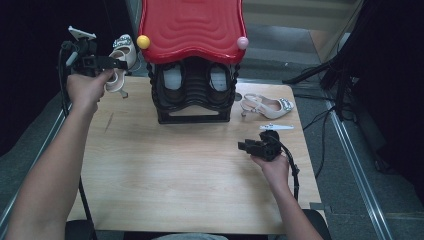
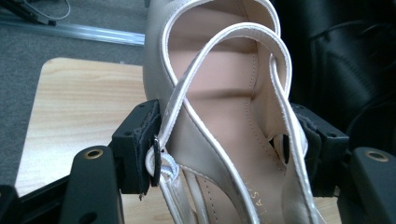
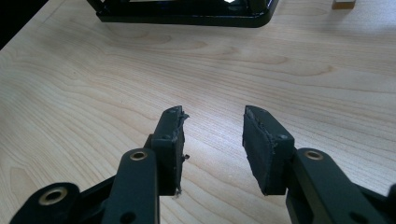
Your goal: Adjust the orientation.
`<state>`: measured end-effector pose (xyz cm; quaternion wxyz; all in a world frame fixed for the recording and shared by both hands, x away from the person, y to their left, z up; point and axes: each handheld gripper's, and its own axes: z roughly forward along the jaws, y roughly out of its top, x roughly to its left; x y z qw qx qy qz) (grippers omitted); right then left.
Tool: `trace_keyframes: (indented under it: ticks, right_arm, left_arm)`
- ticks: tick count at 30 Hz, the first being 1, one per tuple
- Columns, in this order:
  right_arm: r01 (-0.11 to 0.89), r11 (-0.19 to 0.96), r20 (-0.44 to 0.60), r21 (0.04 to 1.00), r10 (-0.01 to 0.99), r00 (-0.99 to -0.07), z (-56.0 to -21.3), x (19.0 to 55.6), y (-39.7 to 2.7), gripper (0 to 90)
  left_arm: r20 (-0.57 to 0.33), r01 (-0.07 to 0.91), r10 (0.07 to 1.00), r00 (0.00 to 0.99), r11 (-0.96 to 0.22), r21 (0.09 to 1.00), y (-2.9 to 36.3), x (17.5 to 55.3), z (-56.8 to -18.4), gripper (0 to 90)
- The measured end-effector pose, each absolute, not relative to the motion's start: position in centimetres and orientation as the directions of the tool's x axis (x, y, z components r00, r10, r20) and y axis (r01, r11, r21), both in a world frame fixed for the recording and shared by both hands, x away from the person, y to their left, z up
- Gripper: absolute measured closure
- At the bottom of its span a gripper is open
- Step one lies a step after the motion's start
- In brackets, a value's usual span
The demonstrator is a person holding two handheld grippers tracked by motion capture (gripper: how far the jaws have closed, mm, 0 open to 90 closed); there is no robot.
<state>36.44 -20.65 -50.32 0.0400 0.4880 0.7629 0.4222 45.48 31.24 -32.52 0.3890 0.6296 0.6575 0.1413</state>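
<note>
Shoe lift at table's far-left corner

Held: beige leather slingback heel with jewelled toe [image 1: 121,55], clamped across the heel-cup sides by left gripper [image 1: 116,64], pads [image 2: 142,144] pressing both walls. Raised clear of light wooden table [image 1: 165,165], beside black two-tier shoe rack with red wavy top [image 1: 192,30]; probably gripped at the rear to present the toe first. Long axis running away from the hand, toe pointing to the far side, heel toward the wrist. Right gripper [image 3: 212,140] resting low over bare wood, jaws apart, holding nothing. Matching beige heel [image 1: 267,106] lying on its side right of the rack, toe rightward.
</note>
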Motion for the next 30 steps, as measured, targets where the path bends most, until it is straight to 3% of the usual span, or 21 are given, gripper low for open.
trace_keyframes:
  ticks: [19,30]
  right_arm:
    - [0.715,0.172,0.351,0.677,0.778,-0.52,-50.4,36.4,-20.6,59.5]
    - [0.715,0.171,0.353,0.677,0.777,-0.52,-50.4,36.4,-20.6,59.3]
  left_arm:
    - [-0.31,0.643,0.944,0.11,0.17,0.746,30.4,45.8,-22.7,33.2]
    - [-0.264,0.609,0.953,0.149,0.121,0.784,27.1,46.1,-17.4,33.3]
